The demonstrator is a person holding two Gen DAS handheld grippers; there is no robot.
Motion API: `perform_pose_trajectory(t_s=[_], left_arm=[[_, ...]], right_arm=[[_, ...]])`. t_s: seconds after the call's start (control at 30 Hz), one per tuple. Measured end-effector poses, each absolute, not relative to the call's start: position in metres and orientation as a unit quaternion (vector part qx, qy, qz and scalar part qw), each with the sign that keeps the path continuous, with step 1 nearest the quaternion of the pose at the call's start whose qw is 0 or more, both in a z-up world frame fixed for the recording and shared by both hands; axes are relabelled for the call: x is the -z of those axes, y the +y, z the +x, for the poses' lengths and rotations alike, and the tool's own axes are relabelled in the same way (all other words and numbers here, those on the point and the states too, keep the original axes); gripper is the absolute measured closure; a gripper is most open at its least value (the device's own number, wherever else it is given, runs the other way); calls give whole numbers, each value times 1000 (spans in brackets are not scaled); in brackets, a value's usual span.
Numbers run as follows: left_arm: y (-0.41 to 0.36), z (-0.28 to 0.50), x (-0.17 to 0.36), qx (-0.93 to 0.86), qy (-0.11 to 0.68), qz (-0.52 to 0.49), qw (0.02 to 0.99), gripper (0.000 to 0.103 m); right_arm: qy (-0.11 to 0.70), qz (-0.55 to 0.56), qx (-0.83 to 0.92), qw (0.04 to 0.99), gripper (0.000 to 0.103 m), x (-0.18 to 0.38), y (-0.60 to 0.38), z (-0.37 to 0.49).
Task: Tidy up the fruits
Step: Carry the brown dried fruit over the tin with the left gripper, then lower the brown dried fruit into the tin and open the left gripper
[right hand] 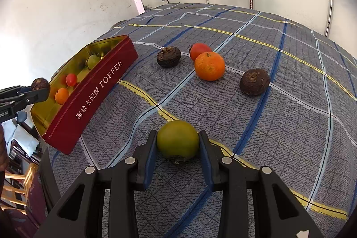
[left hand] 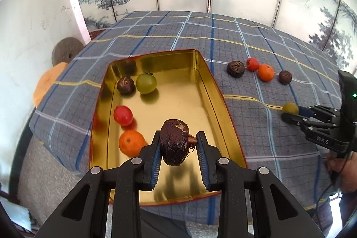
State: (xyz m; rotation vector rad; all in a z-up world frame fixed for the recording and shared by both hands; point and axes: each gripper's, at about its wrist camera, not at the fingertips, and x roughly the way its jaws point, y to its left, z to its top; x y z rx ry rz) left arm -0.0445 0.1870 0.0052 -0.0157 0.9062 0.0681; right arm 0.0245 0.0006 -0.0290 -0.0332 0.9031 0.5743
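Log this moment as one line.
left gripper: shut on brown fruit over tin | right gripper: shut on green fruit on cloth

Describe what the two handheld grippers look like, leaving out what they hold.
Both are matte black plastic with triangular cut-outs in the linkage arms and round silver pins at the joints. The left gripper has blue ribbed pads inside its fingers; the right gripper has blue pads too. From the left camera, the right gripper's body shows white "DAS" lettering, a green light and a thin black cable.
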Motion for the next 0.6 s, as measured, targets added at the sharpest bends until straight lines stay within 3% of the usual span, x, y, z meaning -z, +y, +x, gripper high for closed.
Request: perform_pose_trajectory(t_s=[0.6], left_arm=[[196,19,14,-77,443,53,892,69]], right_arm=[[430,-16,-273,860,69,29,1,24]])
